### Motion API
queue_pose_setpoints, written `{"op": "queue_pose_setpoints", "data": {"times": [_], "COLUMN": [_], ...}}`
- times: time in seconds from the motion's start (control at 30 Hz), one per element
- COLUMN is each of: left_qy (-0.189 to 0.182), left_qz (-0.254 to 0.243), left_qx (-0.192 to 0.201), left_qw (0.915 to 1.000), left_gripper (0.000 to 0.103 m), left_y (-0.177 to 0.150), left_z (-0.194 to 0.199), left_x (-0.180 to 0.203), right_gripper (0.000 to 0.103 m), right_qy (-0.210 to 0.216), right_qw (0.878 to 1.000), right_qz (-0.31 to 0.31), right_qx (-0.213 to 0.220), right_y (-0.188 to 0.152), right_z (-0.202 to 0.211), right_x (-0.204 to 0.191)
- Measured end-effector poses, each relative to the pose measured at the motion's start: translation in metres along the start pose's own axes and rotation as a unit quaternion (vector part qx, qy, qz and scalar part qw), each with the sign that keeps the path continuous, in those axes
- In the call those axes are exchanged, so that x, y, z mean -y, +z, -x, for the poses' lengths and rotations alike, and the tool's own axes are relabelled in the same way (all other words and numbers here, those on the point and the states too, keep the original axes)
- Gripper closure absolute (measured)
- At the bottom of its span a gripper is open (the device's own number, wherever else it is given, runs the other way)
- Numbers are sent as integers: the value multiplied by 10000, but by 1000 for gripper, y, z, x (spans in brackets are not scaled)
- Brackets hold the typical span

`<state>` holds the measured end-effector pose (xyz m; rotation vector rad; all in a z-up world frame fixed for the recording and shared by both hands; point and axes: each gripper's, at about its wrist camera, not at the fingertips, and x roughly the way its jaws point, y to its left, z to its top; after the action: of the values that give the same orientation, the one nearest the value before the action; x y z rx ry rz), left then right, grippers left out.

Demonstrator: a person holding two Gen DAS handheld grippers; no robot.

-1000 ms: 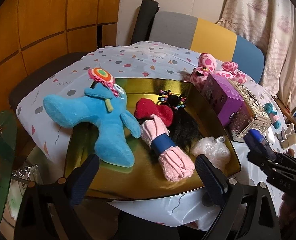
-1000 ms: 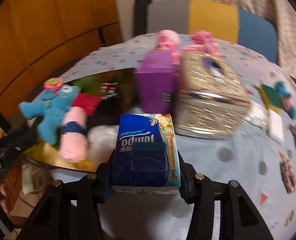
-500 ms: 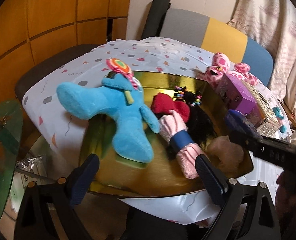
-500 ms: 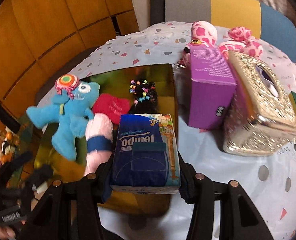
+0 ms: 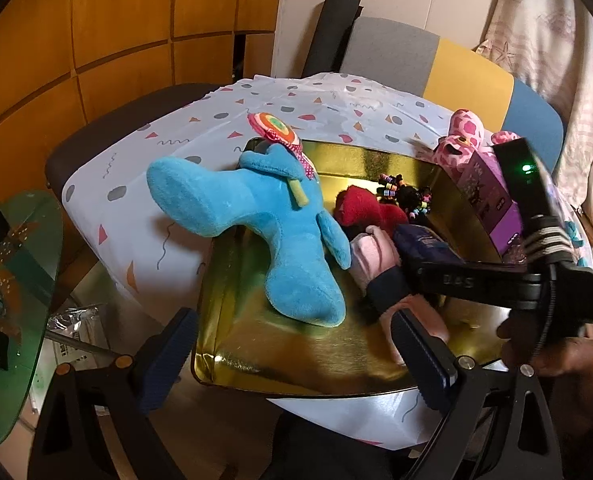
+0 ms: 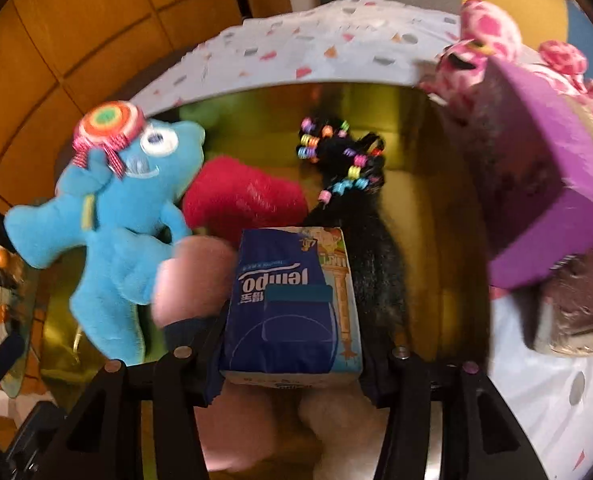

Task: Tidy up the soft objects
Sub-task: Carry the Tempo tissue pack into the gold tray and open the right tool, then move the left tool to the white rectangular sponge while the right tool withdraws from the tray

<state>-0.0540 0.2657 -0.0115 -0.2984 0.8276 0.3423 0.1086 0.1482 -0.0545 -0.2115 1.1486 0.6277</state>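
One tissue pack point(image 6: 292, 304) sits clamped within right gripper point(image 6: 292, 364).

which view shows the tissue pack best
The right wrist view: the tissue pack fills the centre, gripped in the right gripper, its printed face legible. The left wrist view shows only a dark blue corner past that gripper.

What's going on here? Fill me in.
A person is sorting soft things into a gold tray. The right gripper is shut on a blue tissue pack and holds it above the tray, over a pink rolled cloth and a black wig. A blue plush toy lies partly in the tray. The left gripper is open and empty.
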Motion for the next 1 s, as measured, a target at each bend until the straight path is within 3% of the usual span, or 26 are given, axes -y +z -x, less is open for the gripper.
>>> {"op": "queue_pose_setpoints", "data": {"times": [0.2, 0.43, 0.6, 1.0], "left_qy": [23, -52, -108, -303], "left_qz": [-68, -55, -47, -333], "left_qx": [51, 58, 155, 396], "left_qw": [10000, 10000, 9998, 9982], "left_gripper": [3, 1, 0, 0], "left_y": [-1, -3, -2, -4], "left_z": [4, 5, 10, 20], "left_x": [4, 6, 8, 25], "right_gripper": [45, 20, 20, 20], "right_qy": [165, 165, 0, -681], "right_qw": [9997, 9980, 9929, 9822], "right_qz": [-21, 115, 174, -126], "right_qx": [156, 591, 1173, 1747], "right_y": [-8, -17, -30, -78], "right_z": [8, 34, 63, 107], "right_x": [4, -8, -9, 34]}}
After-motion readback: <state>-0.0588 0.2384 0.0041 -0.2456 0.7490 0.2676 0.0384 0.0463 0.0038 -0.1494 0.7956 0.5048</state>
